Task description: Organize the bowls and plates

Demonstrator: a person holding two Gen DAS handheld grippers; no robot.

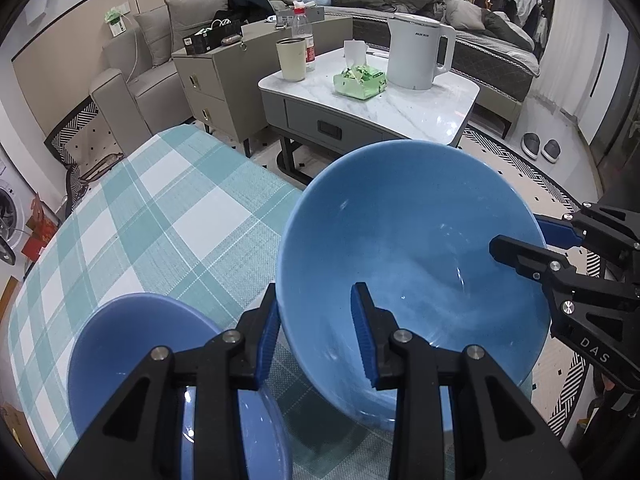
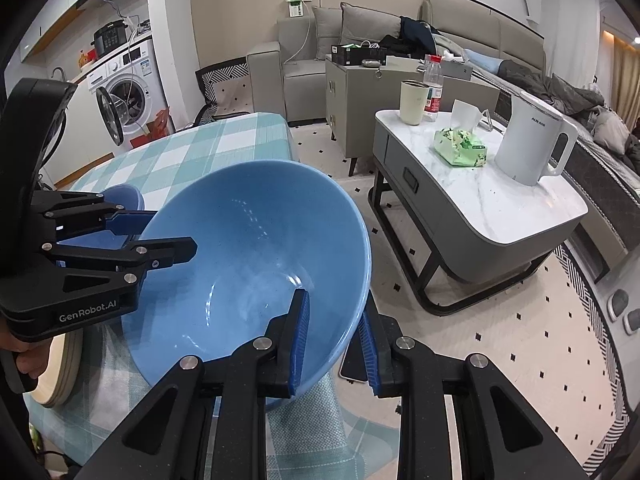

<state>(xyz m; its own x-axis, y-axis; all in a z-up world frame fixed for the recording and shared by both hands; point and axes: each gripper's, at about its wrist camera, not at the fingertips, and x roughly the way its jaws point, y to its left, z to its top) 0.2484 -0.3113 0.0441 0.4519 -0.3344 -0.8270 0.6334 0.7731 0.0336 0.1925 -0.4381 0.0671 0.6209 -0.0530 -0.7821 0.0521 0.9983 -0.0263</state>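
Big bowl: large light-blue bowl [image 1: 404, 264], tilted, its underside over the worktop's edge; I have it gripped from two sides.
My left gripper [image 1: 316, 334]: jaws narrow, clamped on the big bowl's near-left rim, one blue pad inside the wall, one outside.
My right gripper [image 2: 334, 342]: jaws narrow, pinching the opposite rim, inner pad on the bowl's inside, outer pad behind the wall.
Cross-check: left wrist view shows the right gripper reaching in from the right onto the rim; right wrist view shows the left gripper on the far-left rim.
Small bowl: darker blue bowl [image 1: 132, 344] sits upright on the worktop, just left of the big bowl, partly hidden under my left gripper.
Worktop: teal-and-white checked cloth [image 1: 160, 208].
Plates: stack of pale plates [image 2: 66, 368] at the worktop's near-left edge, seen only in the right wrist view, mostly hidden.
Hand: person's hand [image 2: 28, 356] on the left gripper's handle.
Background: marble coffee table [image 2: 500, 204] with white kettle [image 2: 532, 148], green tissue pack [image 2: 460, 146], beige cup [image 2: 412, 102].
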